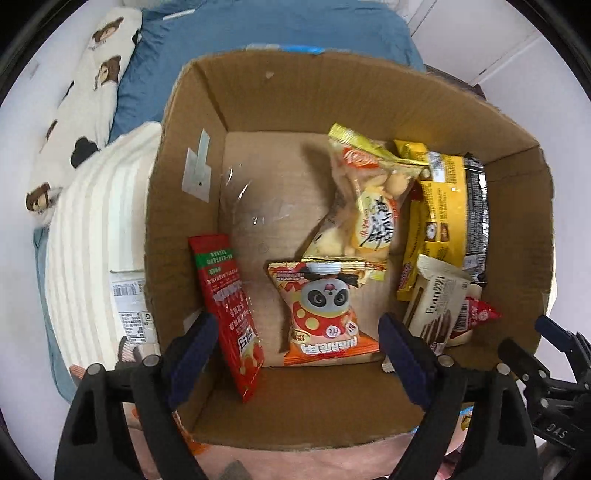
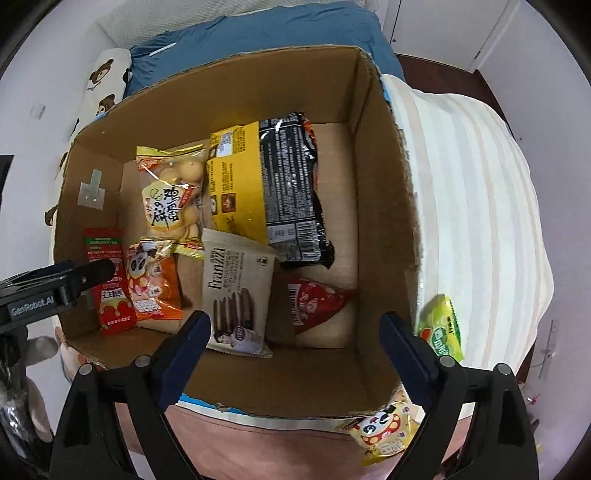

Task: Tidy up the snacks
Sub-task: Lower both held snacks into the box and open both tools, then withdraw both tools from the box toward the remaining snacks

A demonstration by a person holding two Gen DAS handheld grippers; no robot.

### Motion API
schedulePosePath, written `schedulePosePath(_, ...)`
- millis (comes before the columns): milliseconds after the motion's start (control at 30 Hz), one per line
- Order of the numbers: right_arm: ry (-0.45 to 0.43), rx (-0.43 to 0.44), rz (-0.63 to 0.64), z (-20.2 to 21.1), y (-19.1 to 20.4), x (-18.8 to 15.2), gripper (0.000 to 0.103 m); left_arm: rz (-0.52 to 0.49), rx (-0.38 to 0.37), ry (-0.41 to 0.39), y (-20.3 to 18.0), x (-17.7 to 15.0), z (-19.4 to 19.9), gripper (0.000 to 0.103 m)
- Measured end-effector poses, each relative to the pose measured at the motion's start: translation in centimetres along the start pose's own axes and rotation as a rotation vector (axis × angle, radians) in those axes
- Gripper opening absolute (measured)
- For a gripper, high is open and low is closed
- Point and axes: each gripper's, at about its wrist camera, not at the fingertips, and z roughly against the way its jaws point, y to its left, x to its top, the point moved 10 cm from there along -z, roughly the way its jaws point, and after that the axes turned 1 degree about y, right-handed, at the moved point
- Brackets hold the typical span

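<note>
An open cardboard box [image 1: 177,221] [image 2: 384,221] holds several snacks. On its floor lie an orange panda bag [image 1: 325,314] [image 2: 155,288], a clear biscuit bag [image 1: 365,199] [image 2: 170,192], a yellow pack [image 1: 443,206] [image 2: 236,181], a black pack [image 1: 476,214] [image 2: 295,192], a beige Franzzi pack [image 1: 436,306] [image 2: 236,288] and a red triangular packet [image 1: 476,317] [image 2: 314,302]. A long red packet [image 1: 225,306] [image 2: 107,280] leans on the left wall. My left gripper [image 1: 297,325] hangs open over the panda bag. My right gripper [image 2: 294,321] hangs open over the Franzzi pack and red packet, holding nothing.
Outside the box, a green packet [image 2: 443,328] lies on a cream striped blanket [image 2: 480,184], and a yellow panda bag [image 2: 384,435] sits by the near right corner. Blue bedding [image 1: 277,33] and a bear-print pillow [image 1: 85,110] lie behind and to the left.
</note>
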Motion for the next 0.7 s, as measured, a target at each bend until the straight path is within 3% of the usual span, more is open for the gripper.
schedulePosePath(267,-0.052,0.021,0.006,1.2,0.8,-0.1,0.095,-0.050,-0.014,-0.123,-2.3,-0.7,3.9,0.089)
schedulePosePath(700,-0.274,-0.008,0.051,7.3,2.4,-2.7,0.095,-0.077,0.015,-0.384,-2.0,-3.9,10.6,0.089)
